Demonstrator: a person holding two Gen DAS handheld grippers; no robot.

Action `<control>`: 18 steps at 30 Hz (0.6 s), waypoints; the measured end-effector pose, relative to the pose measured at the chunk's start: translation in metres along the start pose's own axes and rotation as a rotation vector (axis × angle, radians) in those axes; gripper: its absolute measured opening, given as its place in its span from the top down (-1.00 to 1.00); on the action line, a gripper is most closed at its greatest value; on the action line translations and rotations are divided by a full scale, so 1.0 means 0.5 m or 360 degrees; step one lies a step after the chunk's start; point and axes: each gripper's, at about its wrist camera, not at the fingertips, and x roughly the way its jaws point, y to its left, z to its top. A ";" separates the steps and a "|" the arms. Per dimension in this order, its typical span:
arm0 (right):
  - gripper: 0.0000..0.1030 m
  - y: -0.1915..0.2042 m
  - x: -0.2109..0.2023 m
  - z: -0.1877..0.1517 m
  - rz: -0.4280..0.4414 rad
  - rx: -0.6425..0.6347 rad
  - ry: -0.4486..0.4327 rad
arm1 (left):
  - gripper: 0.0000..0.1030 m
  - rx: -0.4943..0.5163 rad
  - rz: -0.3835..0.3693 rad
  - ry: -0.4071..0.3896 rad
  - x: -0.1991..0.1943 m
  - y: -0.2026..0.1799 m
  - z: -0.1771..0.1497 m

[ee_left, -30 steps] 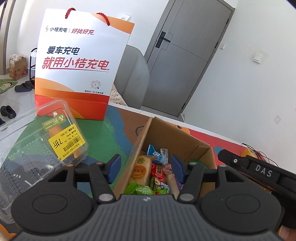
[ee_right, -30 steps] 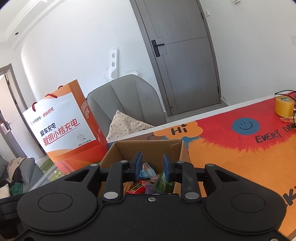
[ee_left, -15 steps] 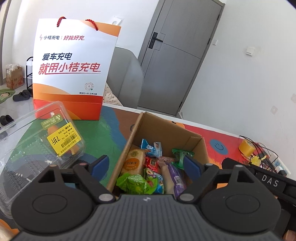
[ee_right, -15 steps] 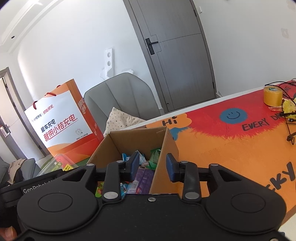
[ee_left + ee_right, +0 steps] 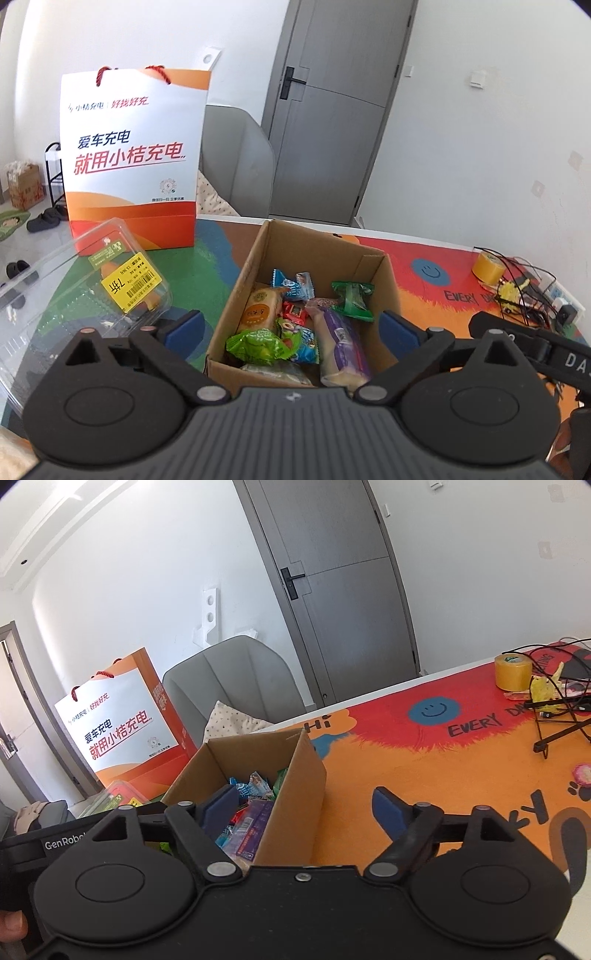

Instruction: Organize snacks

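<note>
An open cardboard box (image 5: 317,251) on the colourful table mat holds several wrapped snacks: a green pack (image 5: 258,341), a purple bar (image 5: 341,339), an orange-labelled cake (image 5: 260,310) and a blue pack (image 5: 291,286). My left gripper (image 5: 291,330) is open wide and empty, its pads on either side of the box's near end. My right gripper (image 5: 306,808) is open and empty, straddling the right wall of the box (image 5: 291,794). A clear plastic clamshell box (image 5: 74,295) with a yellow sticker lies left of the cardboard box.
A white and orange paper bag (image 5: 133,158) stands behind the clamshell, and also shows in the right wrist view (image 5: 122,731). A yellow tape roll (image 5: 513,672) and tangled cables (image 5: 554,716) lie at the far right. A grey chair (image 5: 229,686) is behind the table.
Both grippers have opened wide from nearly shut and pulled back a little from the box. The right gripper has shifted right, so the box's right wall now sits between its fingers.
</note>
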 end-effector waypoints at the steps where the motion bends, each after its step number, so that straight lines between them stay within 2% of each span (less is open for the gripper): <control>1: -0.65 -0.002 -0.006 -0.001 0.0001 -0.0001 -0.0003 | -0.97 0.0013 0.0000 -0.0002 -0.004 -0.003 -0.001; 7: -0.98 -0.018 -0.046 -0.005 -0.0004 -0.0019 -0.0034 | -0.99 0.0078 -0.0005 -0.0013 -0.033 -0.014 -0.004; 18: -1.00 -0.021 -0.110 -0.006 -0.0026 -0.0082 -0.0070 | -0.99 0.0204 -0.0063 -0.0046 -0.089 -0.027 -0.004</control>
